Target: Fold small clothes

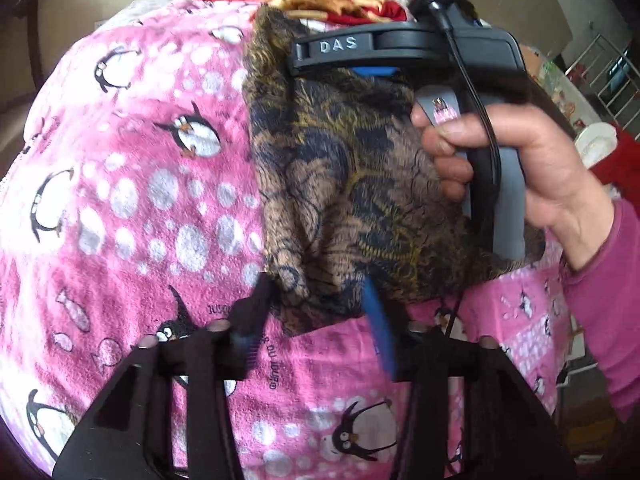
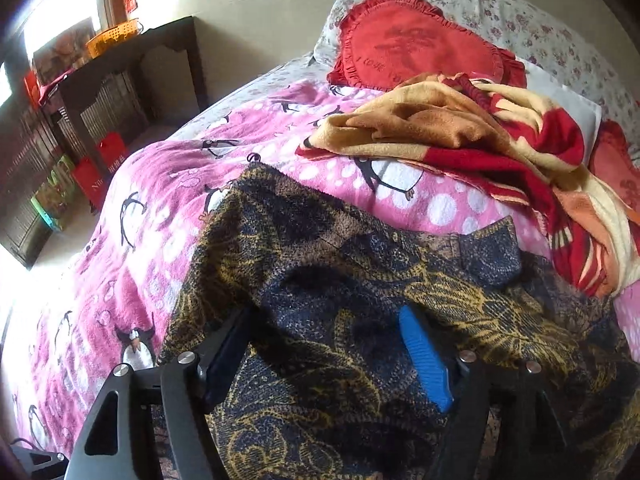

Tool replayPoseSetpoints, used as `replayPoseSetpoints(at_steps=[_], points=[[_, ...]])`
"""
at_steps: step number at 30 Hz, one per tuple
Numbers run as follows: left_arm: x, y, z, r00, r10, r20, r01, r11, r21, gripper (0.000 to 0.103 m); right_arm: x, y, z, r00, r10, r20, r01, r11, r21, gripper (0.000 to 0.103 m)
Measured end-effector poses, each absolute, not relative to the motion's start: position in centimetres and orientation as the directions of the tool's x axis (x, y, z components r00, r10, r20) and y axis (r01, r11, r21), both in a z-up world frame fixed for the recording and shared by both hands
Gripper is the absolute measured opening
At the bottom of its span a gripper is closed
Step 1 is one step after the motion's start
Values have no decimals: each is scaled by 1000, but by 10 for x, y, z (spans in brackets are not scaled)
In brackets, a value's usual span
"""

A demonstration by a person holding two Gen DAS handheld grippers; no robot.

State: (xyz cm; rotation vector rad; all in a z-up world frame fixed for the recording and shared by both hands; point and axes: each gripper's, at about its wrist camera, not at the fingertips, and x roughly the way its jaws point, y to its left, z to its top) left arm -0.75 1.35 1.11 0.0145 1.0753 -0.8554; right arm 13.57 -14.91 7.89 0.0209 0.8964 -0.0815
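Note:
A brown, navy and gold patterned garment (image 1: 344,184) lies on the pink penguin blanket (image 1: 140,184); it fills the lower right wrist view (image 2: 340,280). My left gripper (image 1: 316,312) is open, its fingers straddling the garment's near corner. My right gripper (image 2: 324,344) is open, its fingers resting on the cloth with the fabric between them. In the left wrist view the right gripper's body (image 1: 404,50), held by a hand, sits over the garment's far side.
A red and yellow blanket (image 2: 500,148) is heaped behind the garment. A red heart cushion (image 2: 416,44) and floral pillows (image 2: 540,28) lie at the bed's head. A dark wooden table (image 2: 132,68) with red bags stands left of the bed.

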Motion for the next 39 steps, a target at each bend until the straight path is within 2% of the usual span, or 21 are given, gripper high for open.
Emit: replayPoseSetpoints(at_steps=[2, 6, 11, 14, 15, 19, 22, 24, 26, 31, 33, 34, 36, 39], points=[[-5, 21, 17, 218, -625, -750, 600, 691, -402, 63, 124, -152, 87, 646, -47, -761, 83, 996, 9, 73], [2, 29, 27, 239, -632, -737, 570, 706, -421, 63, 84, -175, 99, 698, -88, -711, 113, 994, -12, 73], [13, 20, 32, 271, -618, -738, 553, 728, -406, 63, 34, -241, 103, 702, -216, -679, 262, 964, -36, 73], [17, 6, 28, 265, -612, -745, 553, 729, -402, 63, 27, -287, 90, 627, -279, -727, 380, 925, -28, 68], [17, 0, 27, 261, -606, -751, 553, 732, -398, 63, 30, -304, 79, 592, -250, -767, 400, 916, 10, 68], [17, -6, 19, 251, -591, -767, 540, 743, -396, 63, 31, -308, 88, 620, -232, -750, 380, 925, 27, 67], [15, -3, 19, 252, -593, -764, 536, 743, -400, 63, 25, -302, 106, 683, -218, -697, 358, 932, 58, 67], [15, 0, 20, 258, -595, -761, 529, 746, -404, 63, 33, -304, 104, 660, -228, -716, 371, 928, 47, 67], [15, 3, 21, 270, -598, -755, 514, 753, -412, 63, 52, -308, 85, 585, -231, -778, 394, 919, 23, 68], [14, 17, 22, 302, -601, -740, 487, 765, -422, 63, 70, -290, 99, 564, -313, -764, 442, 896, -41, 69], [14, 21, 19, 305, -606, -735, 482, 764, -429, 65, 69, -265, 108, 603, -284, -746, 417, 909, -9, 82], [14, 22, 16, 298, -613, -731, 478, 759, -442, 65, 72, -250, 108, 614, -236, -753, 374, 927, 15, 85], [16, 24, 9, 284, -621, -731, 459, 757, -465, 65, 87, -214, 104, 611, -106, -784, 248, 967, 63, 85], [17, 30, 0, 268, -639, -721, 433, 748, -502, 66, 108, -173, 100, 600, -26, -799, 156, 984, 85, 85]])
